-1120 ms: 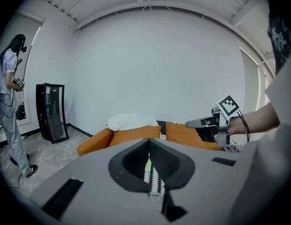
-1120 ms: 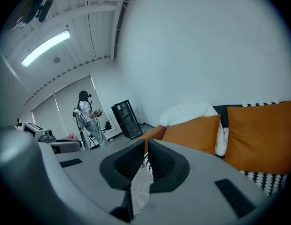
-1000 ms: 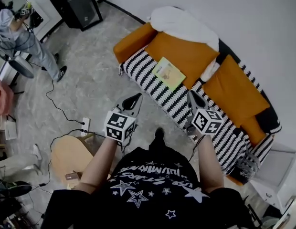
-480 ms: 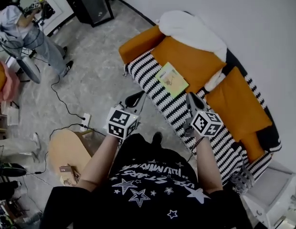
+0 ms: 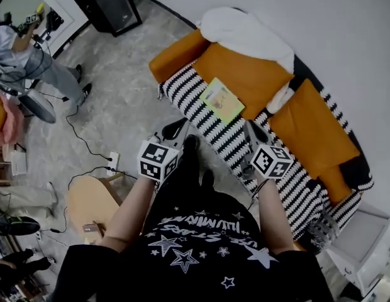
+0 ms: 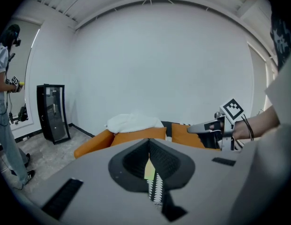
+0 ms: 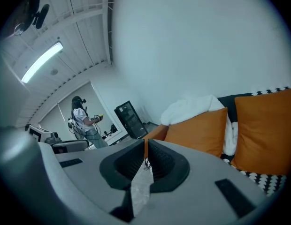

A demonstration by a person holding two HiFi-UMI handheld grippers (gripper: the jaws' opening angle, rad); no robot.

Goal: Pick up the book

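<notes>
A yellow-green book [image 5: 222, 100] lies flat on the black-and-white striped sofa seat [image 5: 195, 102], in front of an orange cushion [image 5: 248, 74]. My left gripper [image 5: 178, 128] is held over the floor just short of the sofa's front edge, below and left of the book; its jaws are shut and empty. A sliver of the book [image 6: 149, 170] shows through the slit of the left gripper [image 6: 149, 142]. My right gripper [image 5: 253, 131] hovers over the striped seat to the right of the book, shut and empty. The right gripper [image 7: 145, 142] points at the cushions.
A white blanket [image 5: 245, 33] is draped over the sofa back, and a second orange cushion [image 5: 311, 128] lies further right. A round wooden stool [image 5: 94, 200], a power strip [image 5: 112, 162] with cables and a black cabinet [image 5: 104, 5] stand on the floor. Another person [image 5: 25, 55] stands far left.
Both grippers have drifted a little closer to the sofa, still shut. A dark shoe has stepped forward between the arms.
</notes>
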